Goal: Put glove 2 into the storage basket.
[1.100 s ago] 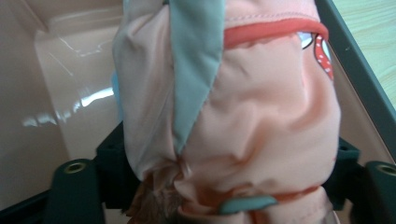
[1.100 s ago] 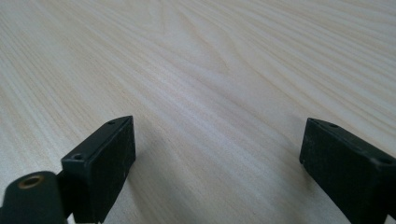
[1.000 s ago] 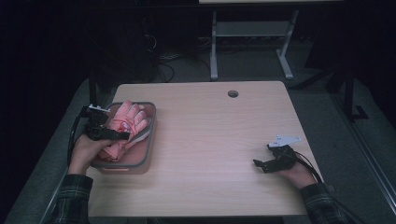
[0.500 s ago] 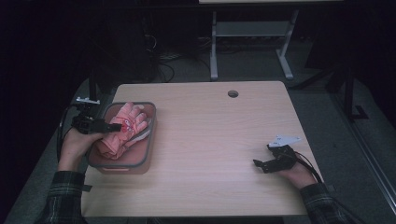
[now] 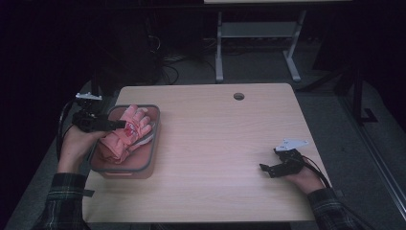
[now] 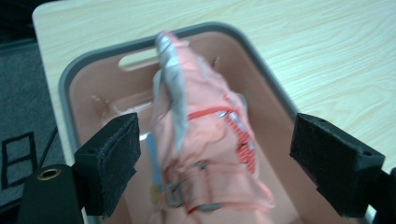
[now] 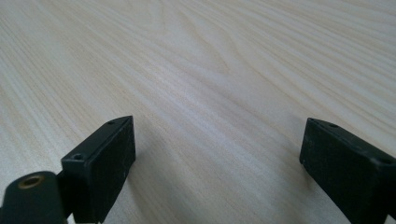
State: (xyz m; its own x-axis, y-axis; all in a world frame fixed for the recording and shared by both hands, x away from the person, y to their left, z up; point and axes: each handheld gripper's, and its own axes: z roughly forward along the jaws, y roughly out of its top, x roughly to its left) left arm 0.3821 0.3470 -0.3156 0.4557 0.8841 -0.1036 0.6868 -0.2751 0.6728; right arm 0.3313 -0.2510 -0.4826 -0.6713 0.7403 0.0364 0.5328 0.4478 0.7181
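Observation:
A pink glove (image 5: 127,134) with grey trim and buckles lies heaped in a pink bin with a grey rim (image 5: 143,165) at the table's left. My left gripper (image 5: 119,125) hovers at the bin's left edge, pointing right over the glove. In the left gripper view its jaws stand wide apart on either side of the glove (image 6: 201,140), without touching it, above the bin (image 6: 84,60). My right gripper (image 5: 269,160) rests low on the wooden table (image 5: 215,134) near its right front, open, with bare wood between its pads (image 7: 102,163).
A round cable hole (image 5: 238,96) sits near the table's far edge. Beyond the table stand a white metal frame (image 5: 220,52) and loose cables on a dark floor. A dark stand (image 5: 356,96) is off the right side.
My left gripper has drawn back to the left and slightly away, from over the bin's middle to its left edge. The glove stays in the bin. The right gripper has not moved.

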